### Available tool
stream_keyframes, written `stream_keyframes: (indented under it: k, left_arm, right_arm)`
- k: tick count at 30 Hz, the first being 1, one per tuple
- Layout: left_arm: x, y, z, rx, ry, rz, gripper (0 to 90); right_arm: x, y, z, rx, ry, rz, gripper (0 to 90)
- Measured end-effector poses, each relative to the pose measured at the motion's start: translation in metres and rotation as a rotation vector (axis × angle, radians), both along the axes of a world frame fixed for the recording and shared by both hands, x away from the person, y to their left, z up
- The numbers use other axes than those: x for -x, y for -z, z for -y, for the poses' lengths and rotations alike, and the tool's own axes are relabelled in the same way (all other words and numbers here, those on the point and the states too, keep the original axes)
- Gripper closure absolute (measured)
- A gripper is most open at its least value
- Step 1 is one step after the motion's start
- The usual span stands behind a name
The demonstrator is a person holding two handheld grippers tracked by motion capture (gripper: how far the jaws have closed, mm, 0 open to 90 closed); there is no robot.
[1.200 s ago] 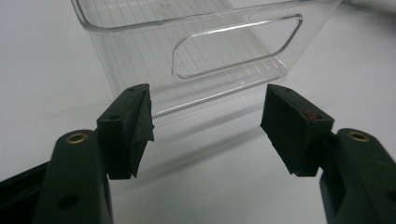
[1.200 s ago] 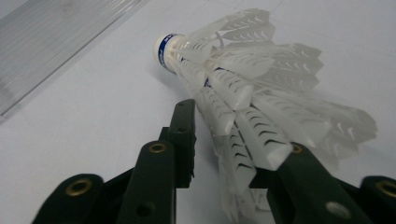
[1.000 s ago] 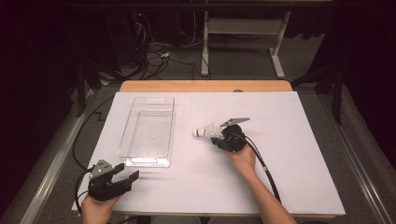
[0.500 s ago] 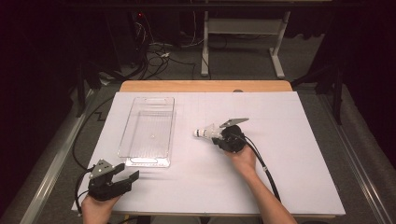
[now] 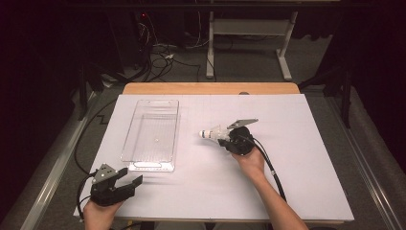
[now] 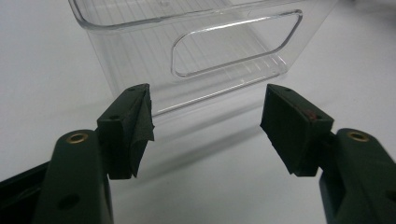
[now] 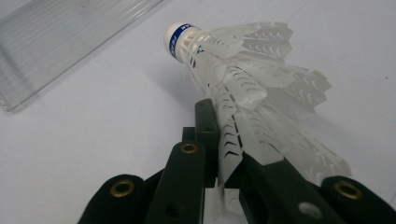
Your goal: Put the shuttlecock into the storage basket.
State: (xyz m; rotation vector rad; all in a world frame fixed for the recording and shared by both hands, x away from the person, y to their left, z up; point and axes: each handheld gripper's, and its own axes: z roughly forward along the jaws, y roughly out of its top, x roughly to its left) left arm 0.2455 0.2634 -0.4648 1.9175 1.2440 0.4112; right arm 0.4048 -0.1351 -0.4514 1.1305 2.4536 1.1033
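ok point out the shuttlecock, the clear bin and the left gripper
shuttlecock (image 7: pixel 180 37), right gripper view, on its white cork tip
clear bin (image 5: pixel 128 139), high view, on its left wall
left gripper (image 5: pixel 131 184), high view, between its open jaw tips

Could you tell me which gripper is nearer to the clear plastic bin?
Left. The left gripper sits open just before the clear plastic bin; the right gripper, holding the shuttlecock, is farther off.

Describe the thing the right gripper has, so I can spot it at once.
On the white table sheet, look right of the clear plastic bin. There the right gripper is shut on a white feathered shuttlecock, the only feathered thing, with a blue band around its cork tip.
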Motion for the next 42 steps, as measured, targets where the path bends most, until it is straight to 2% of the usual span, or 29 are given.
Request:
stream_keyframes:
  k: [12,29,42]
  left_arm:
    - [0.000,0.000,-0.001,0.003,-0.007,0.009,34.8]
    - [0.001,-0.001,-0.002,0.003,-0.009,0.018,35.1]
    - [0.001,-0.001,-0.001,0.002,-0.003,0.015,35.1]
  right_arm:
    - [-0.001,-0.009,-0.010,0.000,-0.027,0.008,89.3]
    - [-0.002,-0.020,-0.029,-0.036,-0.070,0.022,89.2]
    - [-0.005,-0.029,-0.037,-0.032,-0.089,0.030,89.2]
